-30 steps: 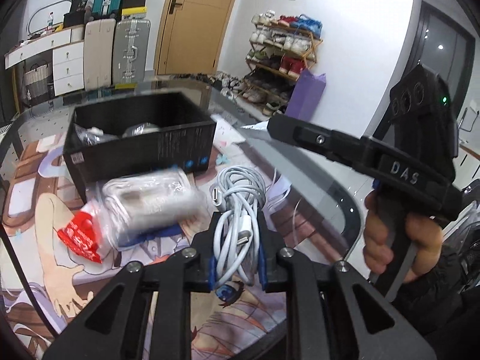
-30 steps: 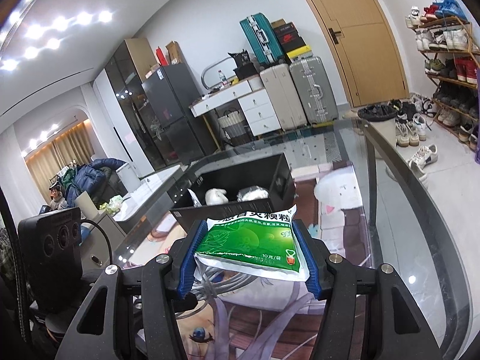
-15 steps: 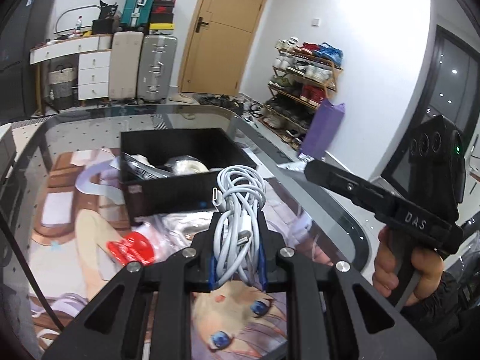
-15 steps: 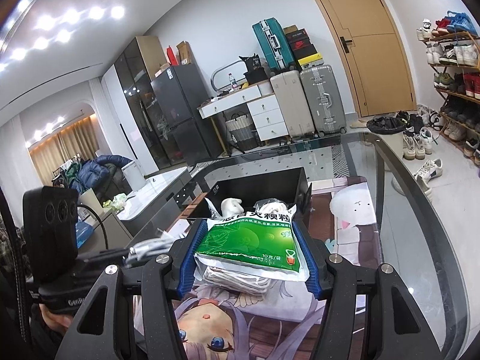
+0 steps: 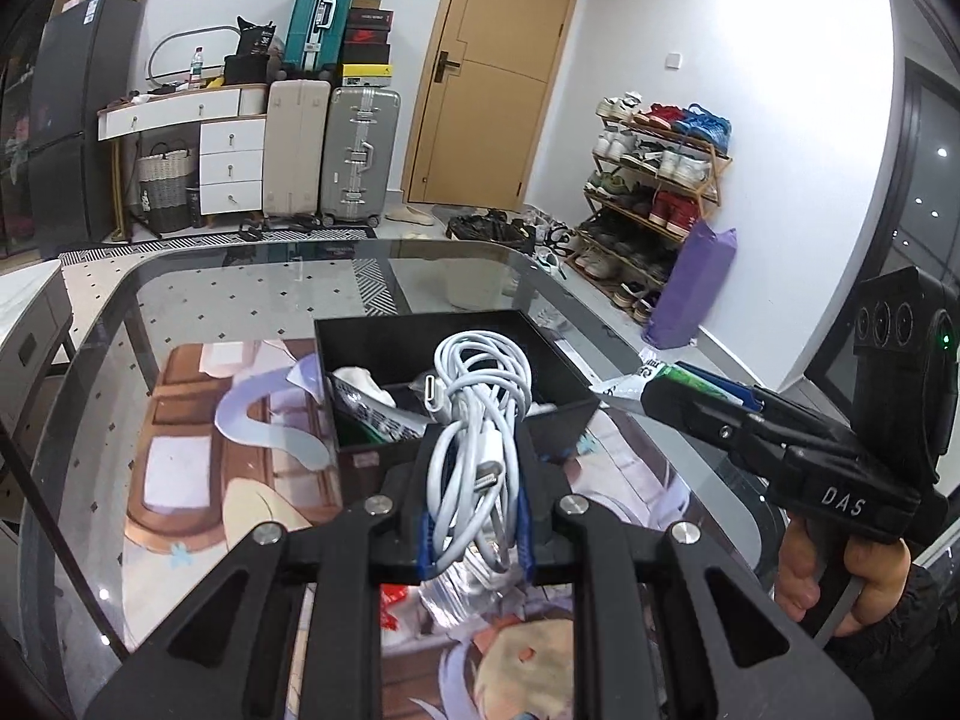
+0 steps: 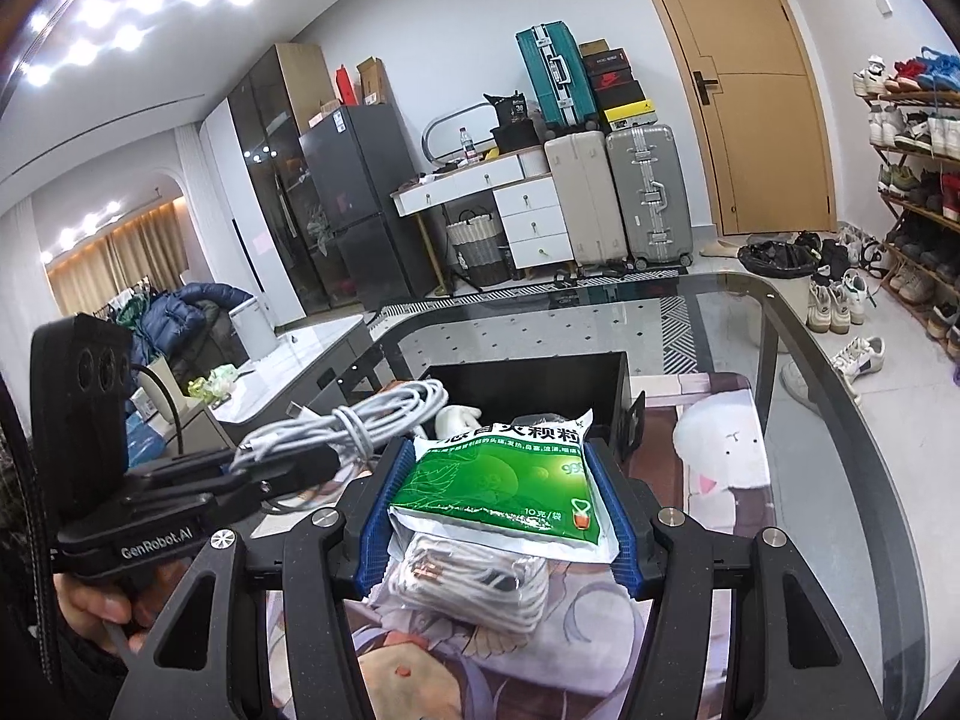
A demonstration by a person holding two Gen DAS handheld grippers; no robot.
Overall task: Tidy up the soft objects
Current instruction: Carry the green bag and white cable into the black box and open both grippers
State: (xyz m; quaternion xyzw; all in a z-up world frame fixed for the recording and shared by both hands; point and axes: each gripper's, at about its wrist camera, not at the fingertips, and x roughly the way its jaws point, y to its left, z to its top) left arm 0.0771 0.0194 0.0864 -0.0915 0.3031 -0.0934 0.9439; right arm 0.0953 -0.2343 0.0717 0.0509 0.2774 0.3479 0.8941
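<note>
My left gripper (image 5: 474, 531) is shut on a coiled white cable (image 5: 480, 420) and holds it above the table, just in front of the black box (image 5: 570, 417). The cable also shows in the right wrist view (image 6: 354, 420). My right gripper (image 6: 501, 507) is shut on a green medicine sachet (image 6: 504, 489), held above the table near the box (image 6: 618, 384). The box holds a white soft item (image 5: 360, 378) and a packet. A clear bag of white cable (image 6: 474, 585) lies on the mat under the sachet.
The glass table (image 5: 198, 276) carries a printed anime mat (image 5: 192, 462). A red-and-clear packet (image 5: 396, 600) lies below my left gripper. The right gripper body (image 5: 840, 468) is at the table's right edge. Suitcases, drawers, a door and a shoe rack stand beyond.
My left gripper has risen and moved forward with the cable, now close over the box's near wall. My right gripper has moved closer to the box with the sachet.
</note>
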